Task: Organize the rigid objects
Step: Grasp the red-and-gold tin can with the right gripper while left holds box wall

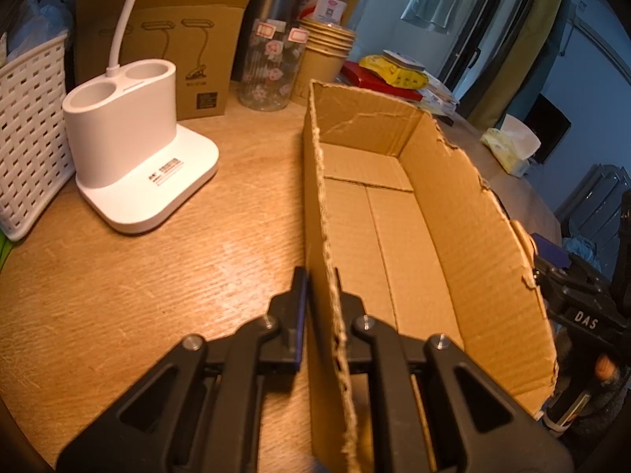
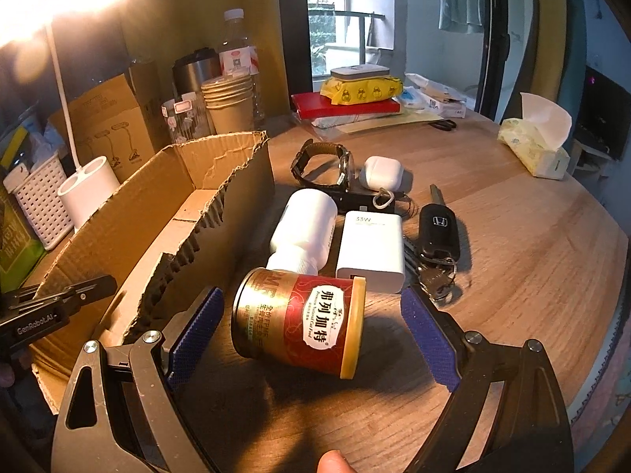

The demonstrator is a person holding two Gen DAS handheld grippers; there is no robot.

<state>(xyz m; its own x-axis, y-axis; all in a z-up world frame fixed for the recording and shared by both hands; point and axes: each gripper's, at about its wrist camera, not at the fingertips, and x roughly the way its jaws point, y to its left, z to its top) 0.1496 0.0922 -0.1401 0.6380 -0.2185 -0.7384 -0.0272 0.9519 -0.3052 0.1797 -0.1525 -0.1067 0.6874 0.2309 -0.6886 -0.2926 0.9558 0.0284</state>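
A torn-edged open cardboard box lies empty on the wooden table, and my left gripper is shut on its near left wall. In the right wrist view the box sits at the left, with the left gripper clamped on its rim. A red-and-gold can with a yellow lid lies on its side between the wide-apart fingers of my right gripper; the blue pads stand clear of it on both sides. Behind the can lie a white bottle, a white charger, a car key, a white earbud case and a watch.
A white lamp base and a white basket stand left of the box. A glass, stacked paper cups and a water bottle stand behind it. A tissue pack and a pile with a red box sit farther back.
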